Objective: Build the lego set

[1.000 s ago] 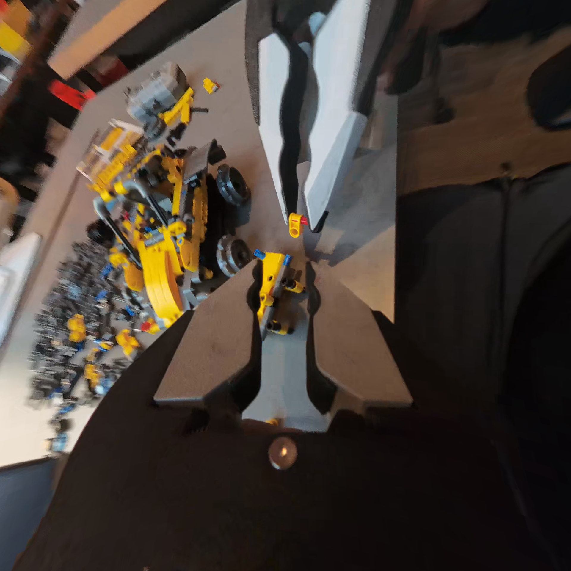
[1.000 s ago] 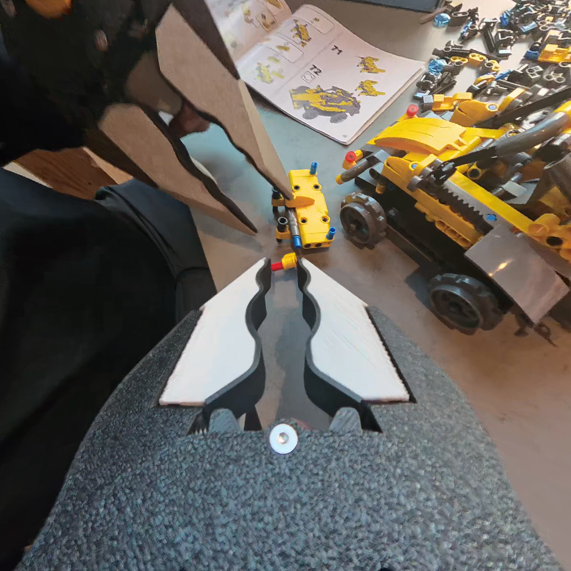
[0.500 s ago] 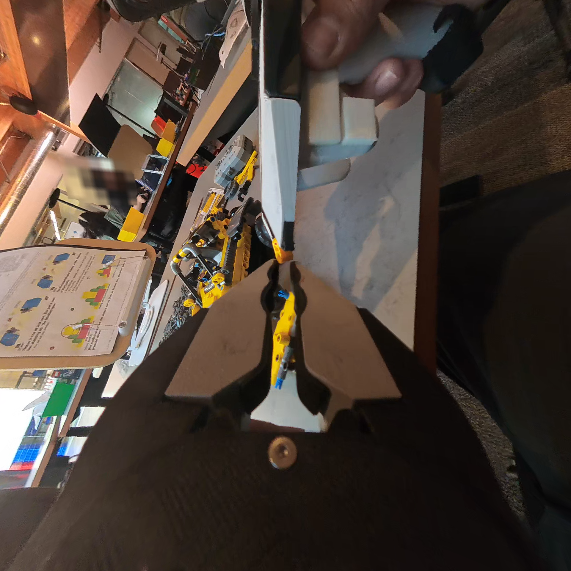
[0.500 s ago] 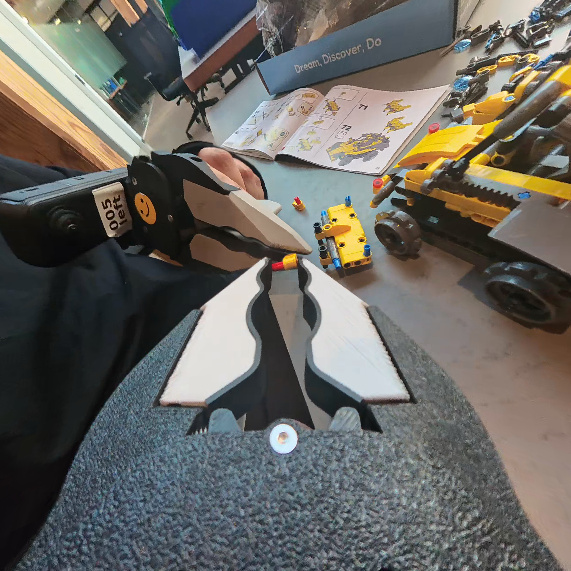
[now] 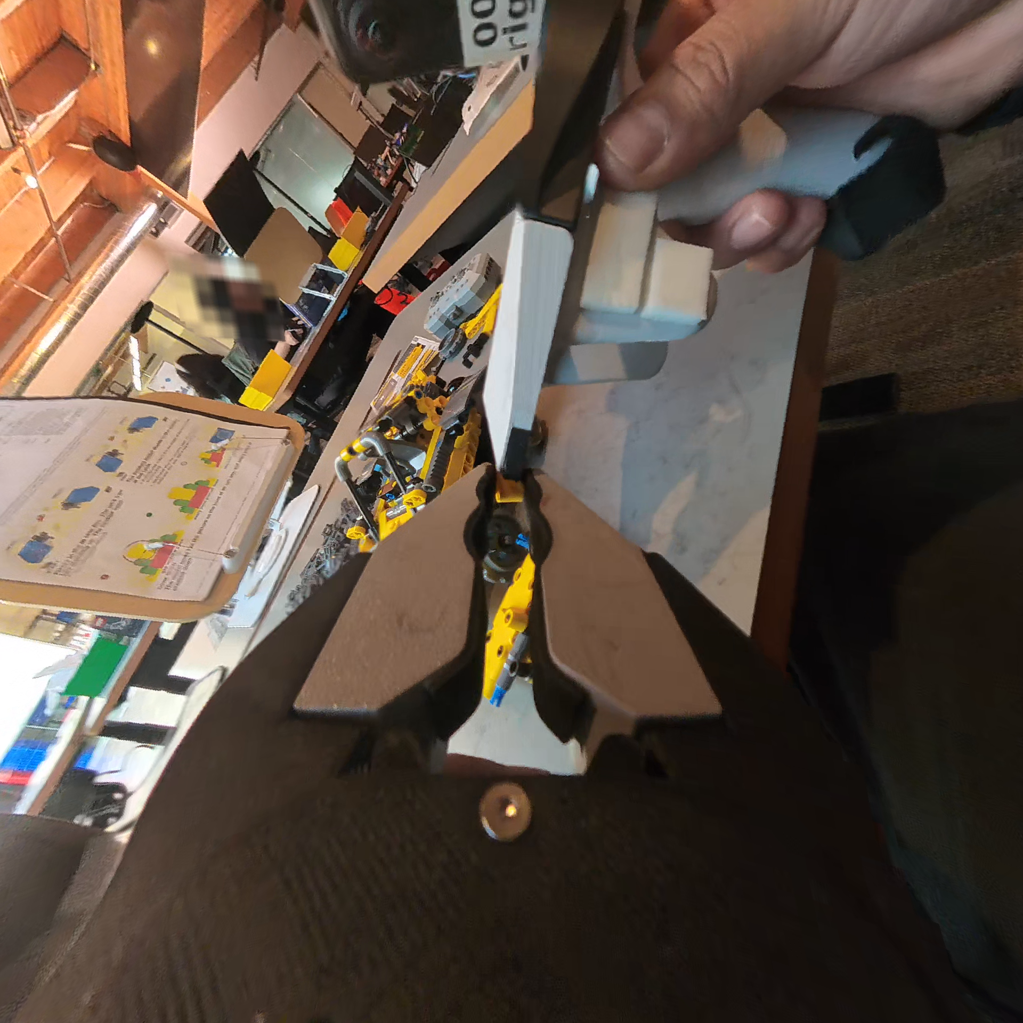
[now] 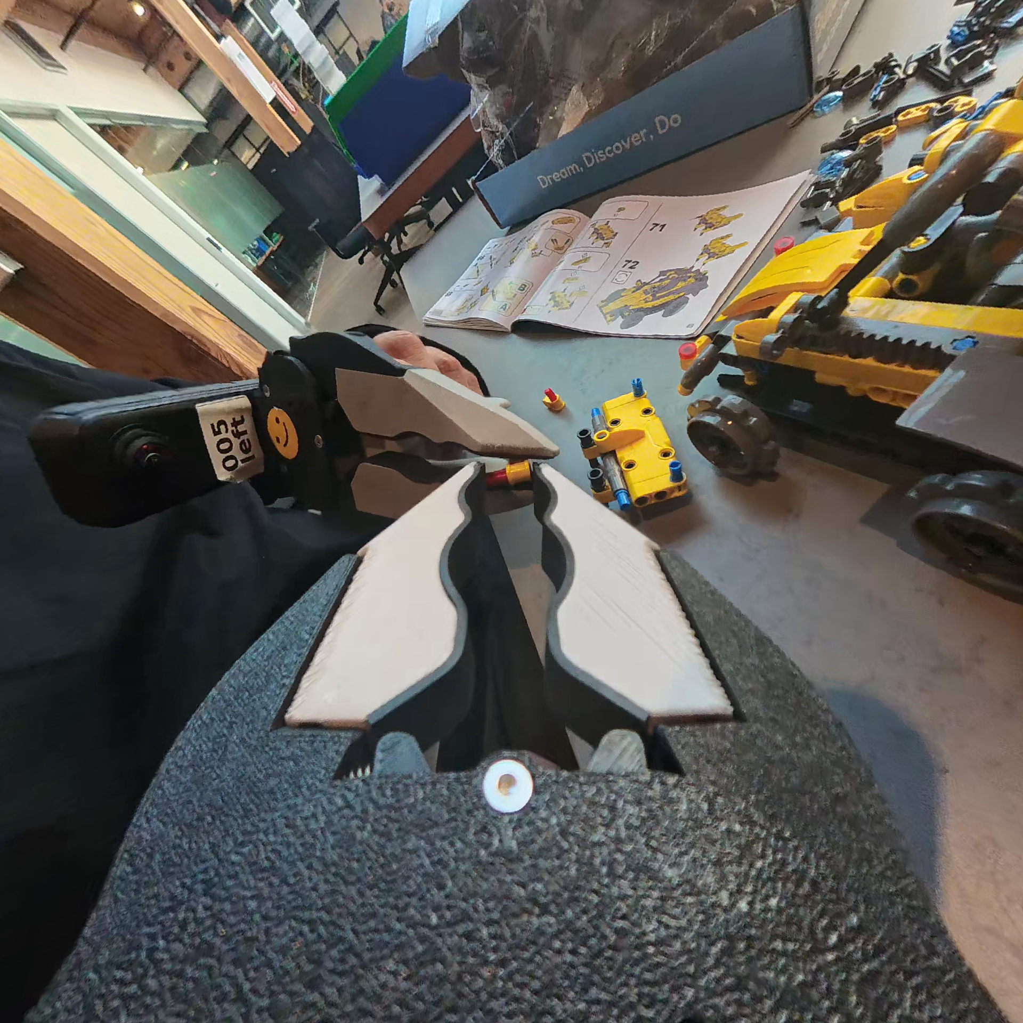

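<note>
Right wrist view takes in one grey tabletop point(image 6: 775, 581). On it are one large yellow-and-black brick vehicle with dark cogged wheels point(image 6: 863, 354), one long dark blue box point(image 6: 636, 138) and one open instruction booklet point(image 6: 625, 265). A scatter of loose black, yellow and blue parts point(image 6: 885, 72) lies at the far edge.

Two grippers meet above the near edge of the table. The right gripper point(image 6: 508, 470), with white fingers, has its tips drawn close and pinches a small yellow connector with a red pin point(image 6: 517, 472). The left gripper point(image 5: 508, 480), with tan fingers, is nearly closed, and its tips press against the same connector. Whether it actually grips the piece cannot be told. In the left wrist view a bare hand point(image 5: 775, 83) wraps the right gripper's pale handle.

One flat yellow block with holes, black and blue pins and a grey axle point(image 6: 636, 448) lies on the table just beside the tips. It touches neither gripper. A second yellow-and-red connector point(image 6: 553, 399) lies near it, towards the booklet.
</note>
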Available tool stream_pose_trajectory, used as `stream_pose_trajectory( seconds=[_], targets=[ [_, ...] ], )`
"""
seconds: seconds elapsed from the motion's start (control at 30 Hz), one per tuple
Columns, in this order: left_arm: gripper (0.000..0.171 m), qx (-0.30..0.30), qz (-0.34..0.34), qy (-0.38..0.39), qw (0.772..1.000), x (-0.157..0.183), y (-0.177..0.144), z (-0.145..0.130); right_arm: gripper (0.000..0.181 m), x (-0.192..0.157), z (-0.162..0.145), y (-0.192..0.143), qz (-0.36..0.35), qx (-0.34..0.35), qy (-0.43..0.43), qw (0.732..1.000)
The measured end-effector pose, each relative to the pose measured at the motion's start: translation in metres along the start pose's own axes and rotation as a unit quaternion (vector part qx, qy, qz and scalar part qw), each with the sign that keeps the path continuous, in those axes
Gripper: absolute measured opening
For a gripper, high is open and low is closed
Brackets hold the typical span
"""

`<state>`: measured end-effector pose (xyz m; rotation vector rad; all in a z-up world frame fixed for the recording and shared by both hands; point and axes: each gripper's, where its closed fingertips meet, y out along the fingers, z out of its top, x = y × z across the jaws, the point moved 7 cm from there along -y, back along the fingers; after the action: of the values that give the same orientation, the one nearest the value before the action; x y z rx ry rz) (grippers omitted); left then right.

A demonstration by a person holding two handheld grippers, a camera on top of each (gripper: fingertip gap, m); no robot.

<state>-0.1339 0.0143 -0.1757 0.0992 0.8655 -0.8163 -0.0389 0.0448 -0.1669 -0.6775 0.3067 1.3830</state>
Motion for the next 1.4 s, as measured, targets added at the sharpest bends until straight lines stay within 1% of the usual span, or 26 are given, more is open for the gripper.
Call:
stream_pose_trajectory(
  seconds=[0.2, 0.3, 0.43, 0.57, 0.7, 0.77, 0.87, 1.0, 1.07, 1.13, 1.17, 1.2, 1.3, 1.4],
  targets=[
    [0.006, 0.012, -0.019, -0.112, 0.993, -0.007, 0.0, -0.003, 0.022, 0.001, 0.001, -0.014, -0.018, 0.028, -0.031, 0.999],
    [0.006, 0.019, -0.031, -0.146, 0.989, -0.008, 0.0, -0.005, 0.02, 0.002, 0.001, -0.014, -0.041, 0.034, -0.046, 0.998],
    [0.006, 0.023, -0.038, -0.177, 0.983, -0.011, -0.001, -0.005, 0.013, 0.001, -0.004, -0.005, -0.066, 0.012, -0.073, 0.995],
    [0.006, 0.022, -0.031, -0.174, 0.984, -0.013, -0.002, -0.007, 0.012, 0.0, -0.002, -0.002, -0.066, 0.019, -0.074, 0.995],
    [0.006, 0.01, -0.03, -0.146, 0.989, -0.009, -0.002, -0.009, 0.014, 0.004, -0.002, -0.003, -0.055, 0.028, -0.058, 0.996],
    [0.006, 0.005, -0.031, -0.134, 0.991, -0.007, -0.001, -0.009, 0.015, 0.003, -0.002, -0.004, -0.039, 0.029, -0.048, 0.998],
    [0.006, 0.001, -0.034, -0.123, 0.992, -0.005, 0.0, -0.008, 0.017, 0.004, -0.004, -0.002, -0.039, 0.023, -0.046, 0.998],
    [0.005, 0.0, -0.037, -0.125, 0.991, -0.004, 0.0, -0.008, 0.011, 0.004, -0.004, -0.001, -0.019, 0.025, -0.035, 0.999],
    [0.005, 0.003, -0.042, -0.127, 0.991, -0.003, 0.0, -0.007, 0.002, 0.004, -0.004, -0.001, -0.008, 0.032, -0.033, 0.999],
    [0.005, 0.0, -0.039, -0.123, 0.992, -0.003, 0.0, -0.007, 0.001, 0.005, -0.004, -0.001, -0.001, 0.039, -0.026, 0.999],
    [0.005, -0.002, -0.041, -0.122, 0.992, -0.003, 0.0, -0.007, 0.002, 0.007, -0.005, 0.0, 0.002, 0.038, -0.019, 0.999],
    [0.005, -0.004, -0.044, -0.122, 0.992, -0.002, 0.001, -0.008, 0.006, 0.008, -0.005, 0.0, 0.001, 0.038, -0.012, 0.999],
    [0.005, -0.013, -0.04, -0.115, 0.993, -0.002, 0.002, -0.01, 0.022, 0.012, -0.006, -0.002, -0.031, 0.034, -0.013, 0.999],
    [0.004, -0.023, -0.032, -0.101, 0.994, -0.002, 0.003, -0.012, 0.026, 0.009, -0.005, -0.002, -0.044, 0.031, -0.015, 0.998]
  ],
)
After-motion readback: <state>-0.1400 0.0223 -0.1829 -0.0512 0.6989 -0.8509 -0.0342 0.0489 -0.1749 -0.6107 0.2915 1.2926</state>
